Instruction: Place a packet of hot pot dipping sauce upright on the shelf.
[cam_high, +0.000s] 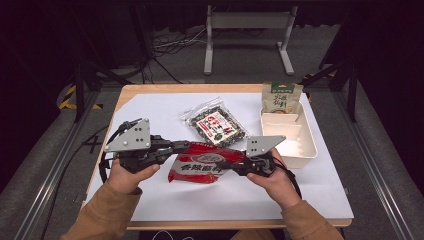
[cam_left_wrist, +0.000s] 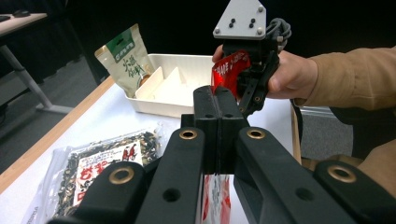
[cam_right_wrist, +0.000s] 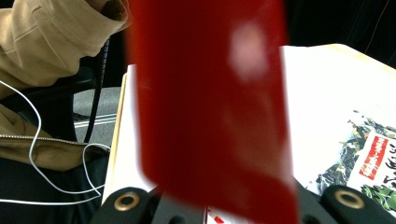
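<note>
Over the near middle of the worktop (cam_high: 150, 195) you hold the red snack packet (cam_high: 202, 167) stretched between both grippers: left gripper (cam_high: 186, 146) clamped on its left edge, right gripper (cam_high: 229, 165) clamped on its right, likely for carrying it to the partitioned tray (cam_high: 305, 142). Close red film blurs the right gripper's jaws.

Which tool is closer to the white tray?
Right. The right tool grips the red packet just beside the white tray; the left tool holds the packet's far end.
</note>
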